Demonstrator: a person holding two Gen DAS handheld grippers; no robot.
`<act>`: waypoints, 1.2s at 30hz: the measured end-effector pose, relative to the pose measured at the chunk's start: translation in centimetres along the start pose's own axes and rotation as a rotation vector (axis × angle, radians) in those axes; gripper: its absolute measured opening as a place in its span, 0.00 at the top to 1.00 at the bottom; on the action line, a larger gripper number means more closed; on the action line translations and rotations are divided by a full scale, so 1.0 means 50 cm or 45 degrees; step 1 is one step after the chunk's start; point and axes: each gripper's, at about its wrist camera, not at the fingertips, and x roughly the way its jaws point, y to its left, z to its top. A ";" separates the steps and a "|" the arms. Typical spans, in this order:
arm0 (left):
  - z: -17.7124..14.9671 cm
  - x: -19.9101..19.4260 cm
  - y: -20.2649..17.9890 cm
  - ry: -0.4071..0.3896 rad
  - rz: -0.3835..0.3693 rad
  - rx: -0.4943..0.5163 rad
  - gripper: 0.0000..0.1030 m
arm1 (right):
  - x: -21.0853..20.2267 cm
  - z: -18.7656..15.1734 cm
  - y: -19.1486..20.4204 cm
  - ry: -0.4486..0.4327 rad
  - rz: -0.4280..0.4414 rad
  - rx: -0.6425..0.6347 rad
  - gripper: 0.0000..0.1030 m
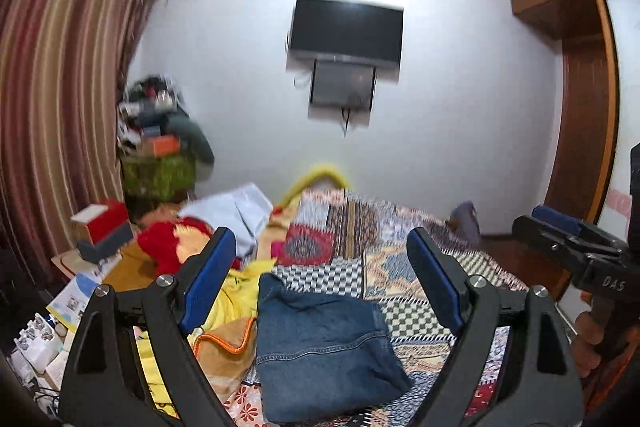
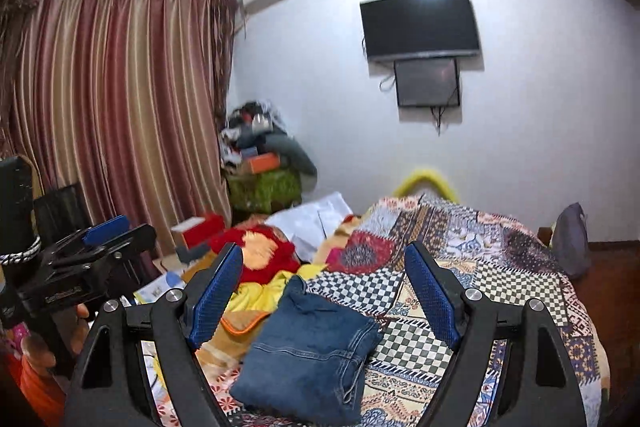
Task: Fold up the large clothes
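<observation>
Folded blue jeans (image 1: 324, 355) (image 2: 310, 347) lie as a compact bundle on the patchwork bedspread (image 1: 400, 267) (image 2: 460, 267). My left gripper (image 1: 320, 267) is raised above the bed, open, with nothing between its blue pads. My right gripper (image 2: 322, 275) is also lifted and open, empty, with the jeans below and ahead of it. In the left wrist view the right gripper (image 1: 568, 227) shows at the right edge, held by a hand. The left gripper (image 2: 108, 231) appears at the left edge of the right wrist view.
A heap of yellow, red and white clothes (image 1: 192, 247) (image 2: 272, 259) lies left of the jeans. Boxes (image 1: 104, 227) and a cluttered stand (image 1: 160, 147) sit near the striped curtain (image 2: 120, 107). A TV (image 1: 346, 31) hangs on the wall. A wooden wardrobe (image 1: 580, 107) stands on the right.
</observation>
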 end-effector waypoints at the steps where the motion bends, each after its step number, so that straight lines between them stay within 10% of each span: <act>1: -0.003 -0.015 -0.004 -0.022 0.007 0.006 0.14 | -0.018 -0.004 0.007 -0.016 -0.008 0.001 0.21; 36: -0.077 -0.152 -0.071 -0.053 0.083 0.032 0.00 | -0.138 -0.067 0.087 -0.033 -0.229 -0.083 0.00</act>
